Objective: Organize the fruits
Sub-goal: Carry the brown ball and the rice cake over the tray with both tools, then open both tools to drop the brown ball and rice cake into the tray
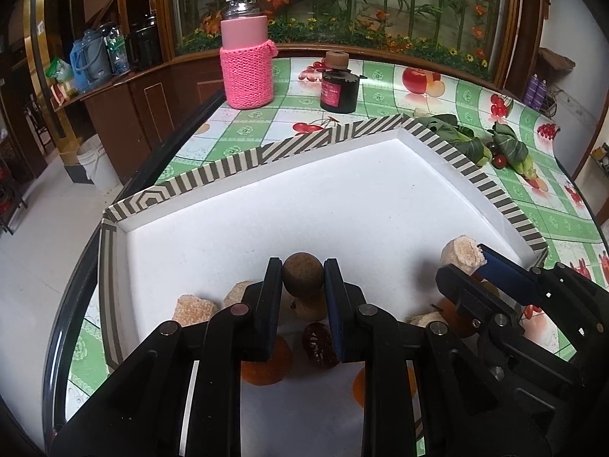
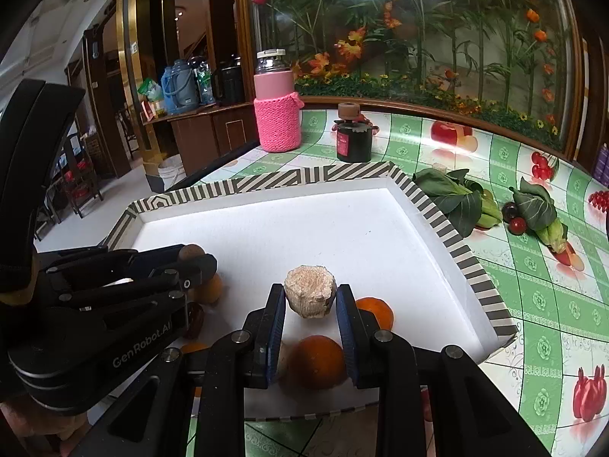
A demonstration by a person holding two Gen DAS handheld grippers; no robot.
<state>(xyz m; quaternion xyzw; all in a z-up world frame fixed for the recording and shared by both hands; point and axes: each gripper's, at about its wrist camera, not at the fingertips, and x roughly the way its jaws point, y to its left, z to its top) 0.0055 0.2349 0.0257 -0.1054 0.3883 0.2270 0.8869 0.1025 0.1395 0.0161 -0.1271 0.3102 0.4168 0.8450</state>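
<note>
My left gripper squeezes a round brown ball fruit above the near part of the white tray. Under it lie a dark red date and pale sugary chunks. My right gripper pinches a pale crumbly chunk over the tray, above two oranges. Leafy greens lie on the tablecloth beside the tray.

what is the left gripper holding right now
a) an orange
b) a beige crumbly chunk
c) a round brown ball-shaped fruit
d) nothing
c: in the left wrist view, the left gripper has its fingers closed on a round brown fruit above the white tray; the beige chunk sits in the right gripper.
</note>
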